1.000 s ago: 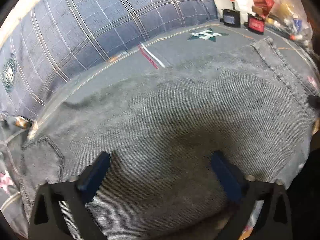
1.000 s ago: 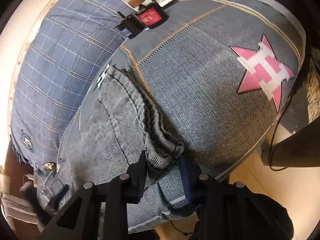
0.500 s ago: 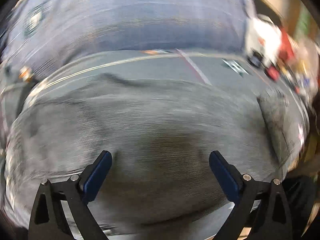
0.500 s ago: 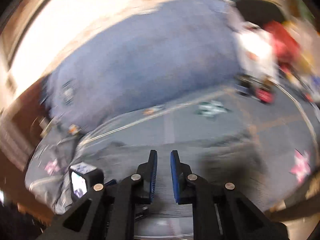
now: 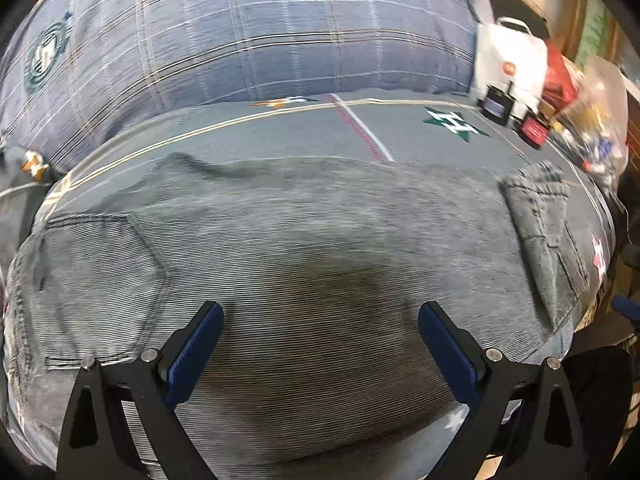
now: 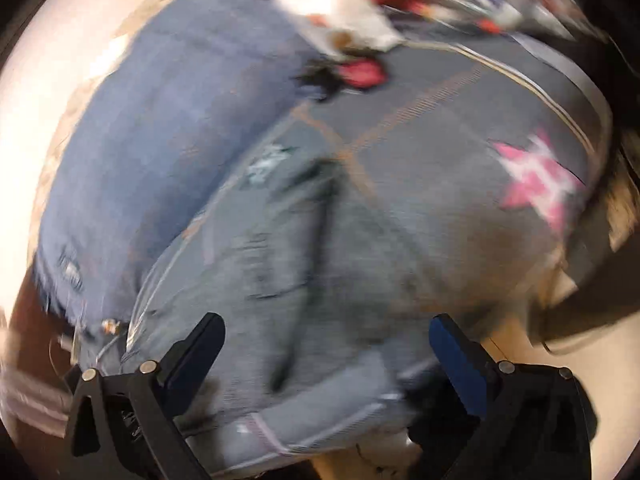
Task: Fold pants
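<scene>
Both claws, left claw (image 5: 320, 332) and right claw (image 6: 326, 344), spread wide, empty, over pants (image 5: 304, 240) near bed edge (image 6: 592, 92).

Plaid pillow (image 5: 256, 36), white bag (image 5: 510, 62)

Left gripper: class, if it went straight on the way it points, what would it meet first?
Most likely the grey pants, spread flat right ahead of the open left gripper; depth is uncertain.
</scene>
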A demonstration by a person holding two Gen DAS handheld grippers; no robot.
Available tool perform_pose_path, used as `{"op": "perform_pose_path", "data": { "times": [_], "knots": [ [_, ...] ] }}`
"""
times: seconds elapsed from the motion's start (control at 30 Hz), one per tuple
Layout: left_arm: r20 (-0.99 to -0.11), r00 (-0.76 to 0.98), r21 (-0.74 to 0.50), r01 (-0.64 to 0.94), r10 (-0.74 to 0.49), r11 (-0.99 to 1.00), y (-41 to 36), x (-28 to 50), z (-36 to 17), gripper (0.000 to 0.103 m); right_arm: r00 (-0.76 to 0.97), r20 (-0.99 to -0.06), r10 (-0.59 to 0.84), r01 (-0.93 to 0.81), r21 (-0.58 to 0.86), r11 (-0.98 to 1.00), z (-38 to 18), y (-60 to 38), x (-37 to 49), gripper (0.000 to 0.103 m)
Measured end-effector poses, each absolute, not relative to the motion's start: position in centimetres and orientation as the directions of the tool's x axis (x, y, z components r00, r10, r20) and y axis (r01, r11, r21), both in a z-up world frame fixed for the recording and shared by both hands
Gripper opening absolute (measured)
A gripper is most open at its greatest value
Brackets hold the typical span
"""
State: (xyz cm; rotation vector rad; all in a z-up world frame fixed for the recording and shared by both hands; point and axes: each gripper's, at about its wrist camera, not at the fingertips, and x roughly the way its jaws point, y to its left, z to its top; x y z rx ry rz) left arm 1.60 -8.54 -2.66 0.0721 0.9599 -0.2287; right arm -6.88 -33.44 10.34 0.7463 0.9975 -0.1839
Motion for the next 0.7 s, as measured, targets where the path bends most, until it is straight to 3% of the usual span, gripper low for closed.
{"op": "perform_pose_path", "data": {
  "times": [0.2,0.27,0.4,0.43,0.53,0.67,0.7],
  "knots": [
    [-0.836,0.535,-0.007,0.213,-0.123,0.977,-8.3,1.9,-3.2,0.098,0.504,-0.824,0.259,0.563,0.541,0.626,6.2,-37.2,-6.3,0.101],
    [-0.834,0.540,-0.011,0.190,-0.114,0.982,-7.5,2.0,-3.4,0.098,0.523,-0.830,0.196,0.562,0.508,0.652,7.2,-36.9,-6.5,0.101],
    [-0.836,0.535,-0.034,0.167,-0.120,0.985,-6.5,2.2,-3.5,0.098,0.545,-0.823,0.159,0.325,0.382,0.865,11.1,-30.2,-3.8,0.100],
    [-0.834,0.538,-0.034,0.164,-0.118,0.986,-6.4,2.0,-3.4,0.098,0.544,-0.826,0.148,0.272,0.340,0.900,11.5,-28.6,-3.2,0.095],
    [-0.824,0.556,-0.032,0.150,-0.111,0.988,-5.5,1.7,-2.8,0.098,0.532,-0.843,0.073,0.130,0.167,0.977,11.6,-22.9,-0.7,0.067],
    [-0.824,0.556,-0.039,0.134,-0.108,0.990,-4.7,1.8,-2.8,0.098,0.479,-0.874,-0.077,0.120,-0.021,0.993,8.7,-20.2,1.6,0.056],
    [-0.828,0.549,-0.043,0.137,-0.112,0.990,-4.6,1.9,-3.0,0.098,0.455,-0.885,-0.098,0.136,-0.040,0.990,7.7,-20.4,2.1,0.038]
  ]
}}
